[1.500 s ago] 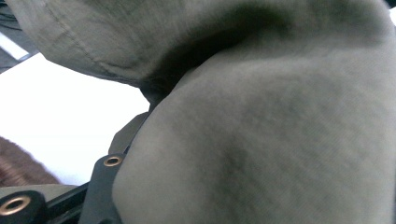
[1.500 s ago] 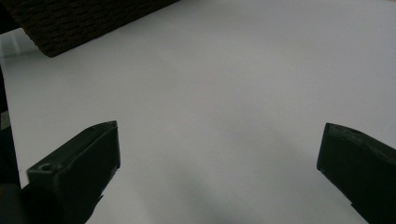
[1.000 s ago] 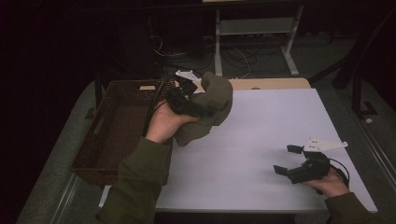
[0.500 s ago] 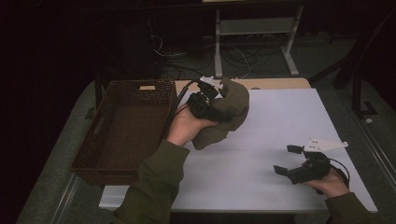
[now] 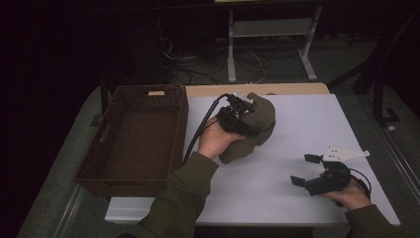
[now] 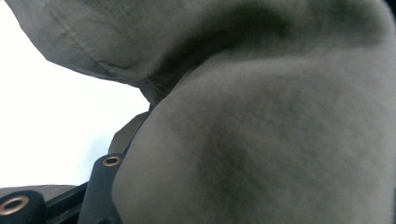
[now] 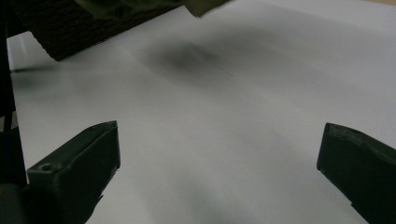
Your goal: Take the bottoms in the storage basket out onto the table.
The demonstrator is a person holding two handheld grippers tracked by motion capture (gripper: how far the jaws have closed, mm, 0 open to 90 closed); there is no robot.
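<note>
1. The left gripper point(image 5: 242, 116) is seen in the high view near the middle of the table, held by the person's left hand point(image 5: 218, 141), with its jaws clamped on a bunched olive-green cloth point(image 5: 257, 124).
2. In the left gripper view the cloth point(image 6: 261, 130) is pressed up close against the camera, its folds draped over the black jaw at the lower left; a seam is seen along its upper edge.
3. The cloth is held in a rumpled heap; its lower part appears to rest on the white tabletop point(image 5: 297, 124), though contact cannot be made out for certain.
4. A black cable point(image 5: 198, 134) is trailed from the left gripper back toward the person's green sleeve point(image 5: 183, 198).
5. The right gripper point(image 5: 309, 171) is held low over the table's near right corner by the right hand point(image 5: 349, 191), well apart from the cloth.
6. Its jaws are spread wide, and nothing is held between them; in the right gripper view bare white tabletop point(image 7: 224, 130) is seen between the two black jaws.
7. A grey three-cornered plate point(image 5: 344, 152) is carried on top of the right gripper.
8. A brown woven basket point(image 5: 94, 163) is set at the table's left edge, just beside the left forearm.
9. Beyond the table, a dark floor with loose cables point(image 5: 198, 64) and a grey metal stand point(image 5: 270, 29) is shown.
</note>
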